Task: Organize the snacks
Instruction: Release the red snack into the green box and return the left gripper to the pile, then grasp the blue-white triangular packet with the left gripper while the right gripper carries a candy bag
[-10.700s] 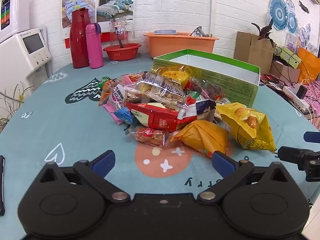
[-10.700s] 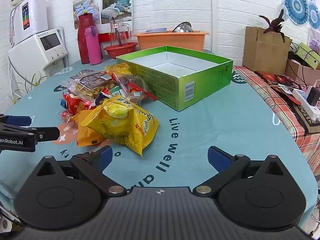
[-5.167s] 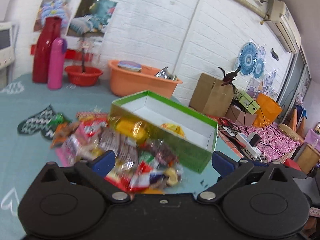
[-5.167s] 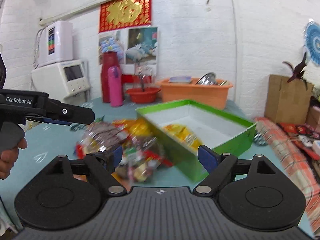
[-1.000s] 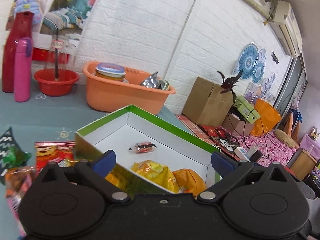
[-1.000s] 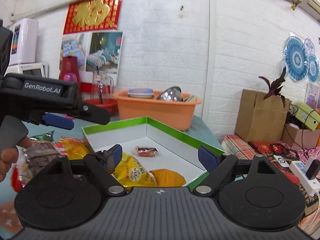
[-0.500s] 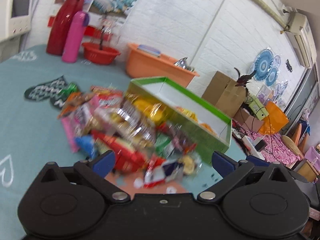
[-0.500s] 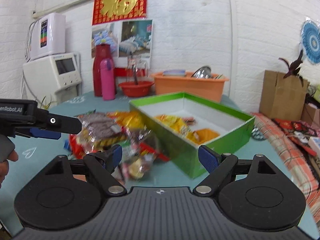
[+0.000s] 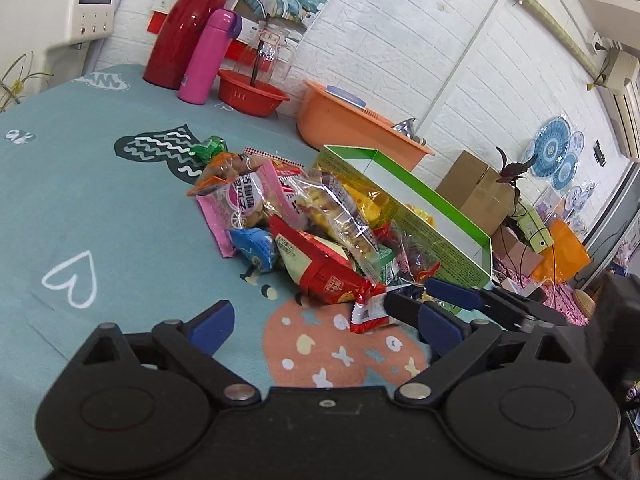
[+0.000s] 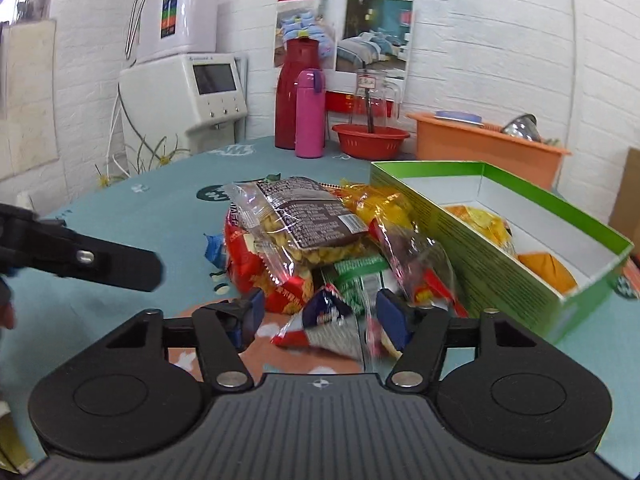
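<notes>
The green box [image 10: 500, 248] sits open on the desk [image 9: 100, 200], which is covered by a teal cloth with hearts and a round orange patch. Inside the box lie a yellow bag [image 10: 486, 220] and an orange bag [image 10: 548, 266], both against its near wall. Pressed up along the outside of that wall is the heap of snacks [image 9: 304, 220]: a clear pack of yellow nuggets with a dark label [image 10: 308, 220] lies on top, a red bag [image 9: 320, 268] and a pink pack [image 9: 240, 204] sit on the side away from the box, and a small blue packet [image 9: 254, 246] lies at the heap's edge.

The right tongs [image 10: 320, 314] are at the end of the heap nearest the camera, just beside the box's near corner. Their jaws are closing, with a small red, white and blue packet [image 10: 324, 322] between the blue pads; the pads do not seem to press on it yet, though motion blur at the right pad makes that hard to judge. A green packet [image 10: 360, 276] lies just behind it.

The left tongs [image 9: 320, 320] hang over the orange patch, on the side of the heap away from the box, jaws wide with nothing between them.

Beyond the box, by the white brick wall, stand an orange tub [image 10: 484, 144], a red basin [image 10: 370, 140], a pink flask [image 10: 310, 114] and a tall red jug [image 10: 294, 92].
</notes>
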Action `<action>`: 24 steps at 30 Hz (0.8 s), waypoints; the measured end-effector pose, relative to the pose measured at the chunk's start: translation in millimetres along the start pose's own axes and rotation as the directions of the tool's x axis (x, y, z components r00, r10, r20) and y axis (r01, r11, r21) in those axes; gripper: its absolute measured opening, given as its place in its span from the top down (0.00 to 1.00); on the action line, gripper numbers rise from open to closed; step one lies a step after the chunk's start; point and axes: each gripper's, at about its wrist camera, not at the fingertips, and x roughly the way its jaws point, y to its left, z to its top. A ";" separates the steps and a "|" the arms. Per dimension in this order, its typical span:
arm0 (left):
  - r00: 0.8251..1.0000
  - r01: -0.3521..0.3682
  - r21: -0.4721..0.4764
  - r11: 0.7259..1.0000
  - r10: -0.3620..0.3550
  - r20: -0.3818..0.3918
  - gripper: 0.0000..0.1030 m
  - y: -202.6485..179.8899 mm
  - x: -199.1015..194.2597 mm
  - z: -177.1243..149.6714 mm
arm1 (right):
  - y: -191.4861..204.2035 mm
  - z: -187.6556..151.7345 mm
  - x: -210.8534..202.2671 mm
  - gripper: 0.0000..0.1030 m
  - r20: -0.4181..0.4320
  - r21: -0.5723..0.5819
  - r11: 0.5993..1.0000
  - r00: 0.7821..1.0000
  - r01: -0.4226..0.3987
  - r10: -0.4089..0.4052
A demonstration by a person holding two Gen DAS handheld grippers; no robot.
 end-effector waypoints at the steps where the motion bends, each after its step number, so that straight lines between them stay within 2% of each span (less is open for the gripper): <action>1: 1.000 0.001 0.001 1.000 -0.001 0.003 0.00 0.7 -1.1 0.6 | 1.1 -0.7 6.0 0.09 -0.010 -0.015 1.000 1.000 0.006 -0.007; 2: 1.000 0.002 0.001 1.000 -0.002 0.004 0.00 1.5 -1.8 0.9 | 1.9 -2.6 11.0 0.12 -0.036 -0.021 1.000 0.999 0.013 -0.014; 3: 1.000 0.005 0.003 1.000 -0.005 0.004 0.00 2.2 -1.6 0.9 | 3.4 -4.9 13.6 0.22 -0.069 -0.019 1.000 0.998 0.010 -0.011; 4: 1.000 0.011 0.004 1.000 -0.011 0.001 0.00 3.0 -0.3 0.5 | 5.2 -8.8 12.6 0.23 -0.102 -0.007 1.000 0.995 -0.019 0.019; 7: 0.999 0.031 0.008 0.999 -0.031 -0.033 0.00 1.8 12.1 -1.4 | 12.1 -20.0 -4.2 0.27 -0.117 0.033 0.987 0.980 -0.159 0.162; 8: 0.998 0.040 0.012 0.999 -0.039 -0.048 0.00 0.1 17.4 -2.2 | 14.1 -22.6 -9.9 0.27 -0.114 0.043 0.983 0.977 -0.177 0.181; 13: 0.993 0.081 0.051 0.995 -0.076 -0.094 0.00 -13.5 44.4 -3.0 | 16.0 -25.5 -22.7 0.26 -0.105 0.004 0.996 0.991 -0.085 0.085; 19: 0.991 0.070 0.128 0.989 -0.055 -0.118 0.00 -29.1 66.6 0.1 | 7.1 -24.2 -20.6 0.24 -0.109 0.012 0.999 0.993 -0.051 0.052; 24: 0.991 0.043 0.142 0.989 -0.024 -0.132 0.00 -26.5 72.6 -3.8 | -13.1 -19.9 -30.4 0.20 -0.072 0.026 0.997 0.995 0.068 -0.066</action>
